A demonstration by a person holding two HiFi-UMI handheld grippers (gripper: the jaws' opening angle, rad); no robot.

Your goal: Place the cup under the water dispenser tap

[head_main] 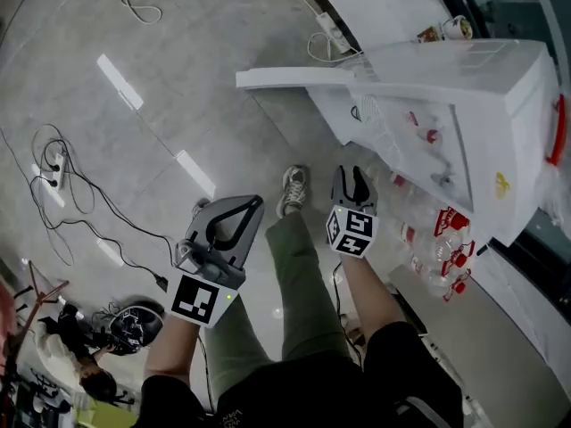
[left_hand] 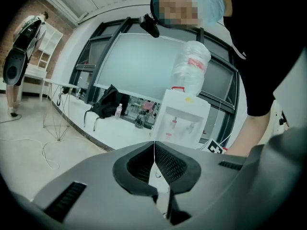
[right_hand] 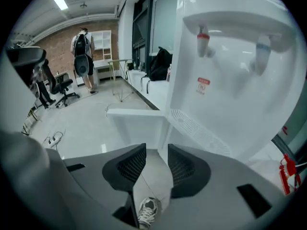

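Grippers nearest, both empty-handed. On the left gripper (left_hand: pixel 154 150), jaws pressed flat together, nothing pinched. On the right gripper (right_hand: pixel 157 153), jaws a narrow gap apart, only bare floor (right_hand: pixel 81 128) and a shoe (right_hand: pixel 147 210) showing through. No cup in either, then. Off to the right gripper's right, down on the floor, clear bottles (head_main: pixel 446 239) with red labels. Just ahead of the right gripper and a little above its jaws, a white ledge (right_hand: pixel 136 115) and the grilled drip tray (right_hand: pixel 192 124). Higher over those jaws, the red tap (right_hand: pixel 203 38) and, to its right, the blue tap (right_hand: pixel 261 51), both set in the front of the water dispenser (right_hand: pixel 230 95). Farther off ahead of the left gripper, that same dispenser again, upturned bottle (left_hand: pixel 191 66) on top. Far back, to the right gripper's left, a person (right_hand: pixel 82 47) with a backpack by a brick wall (right_hand: pixel 53 49). And the cup? Nowhere to be made out for certain: not on the tray, not below the taps. Looks like the very start, fetching not yet begun. Next up, most likely: find the cup, spread one pair of jaws wide enough for its wall, close gently, carry upright to the tray, centre below one tap.
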